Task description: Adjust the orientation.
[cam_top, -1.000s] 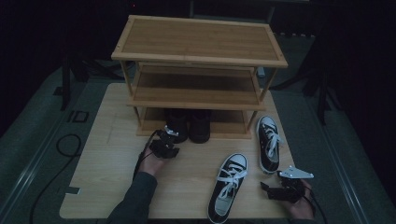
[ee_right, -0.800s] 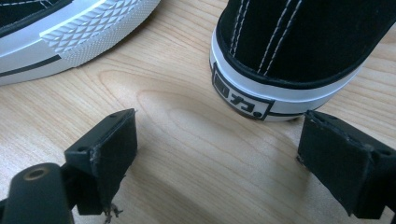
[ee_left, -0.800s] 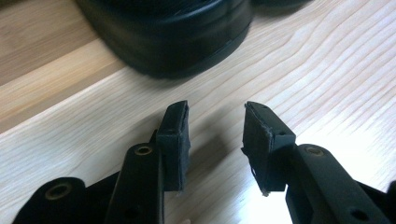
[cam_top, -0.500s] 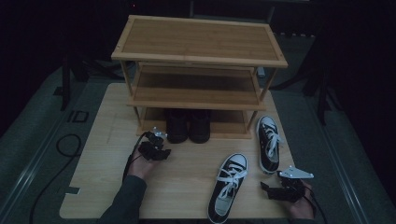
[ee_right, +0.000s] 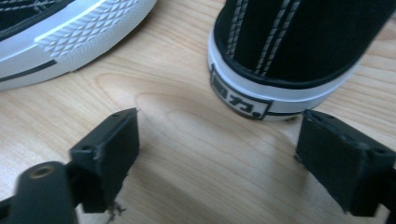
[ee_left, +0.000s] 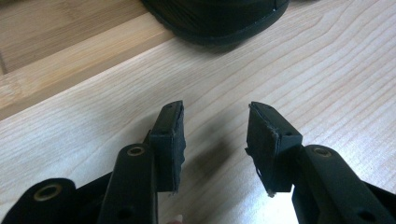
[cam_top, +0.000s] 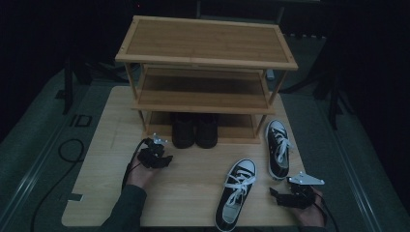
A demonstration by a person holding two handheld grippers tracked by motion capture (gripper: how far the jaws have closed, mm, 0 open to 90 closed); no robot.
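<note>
Black-and-white canvas sneakers (cam_top: 236, 193), 2, lie on the light wooden table (cam_top: 96, 179), unshelved beside black shoes (cam_top: 195, 130) already in the bamboo rack (cam_top: 203, 92); left gripper (cam_top: 154, 155) and right gripper (cam_top: 295, 195) gape empty.

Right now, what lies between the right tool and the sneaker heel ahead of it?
Bare tabletop between the right tool and the sneaker heel, in the right gripper view.
</note>
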